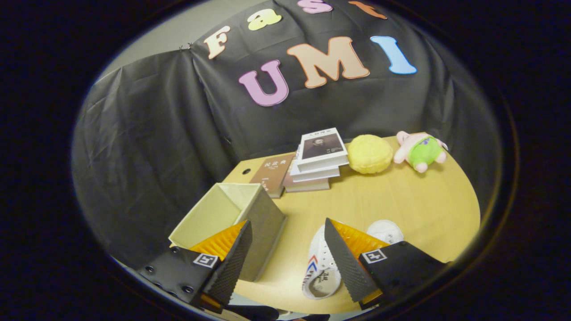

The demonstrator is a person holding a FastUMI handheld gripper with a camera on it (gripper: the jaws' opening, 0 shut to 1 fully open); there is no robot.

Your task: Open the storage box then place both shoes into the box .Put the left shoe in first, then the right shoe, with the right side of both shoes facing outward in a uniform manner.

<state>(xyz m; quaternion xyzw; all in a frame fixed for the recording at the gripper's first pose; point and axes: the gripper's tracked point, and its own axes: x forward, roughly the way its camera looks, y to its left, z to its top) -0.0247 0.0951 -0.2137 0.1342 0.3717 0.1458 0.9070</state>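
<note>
Gaping claw above wooden table

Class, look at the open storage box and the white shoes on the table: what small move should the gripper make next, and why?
Probably a short descent toward the nearer white shoe. The storage box already stands open and looks empty, and the gripper hangs above the table with jaws apart, holding nothing. That shoe lies partly behind one jaw; whether it is the left one cannot be told.

The gripper-mounted fisheye looks forward and down from above the near edge of the tabletop, its wide-parted jaws framing the open storage box and shoes close below.
</note>
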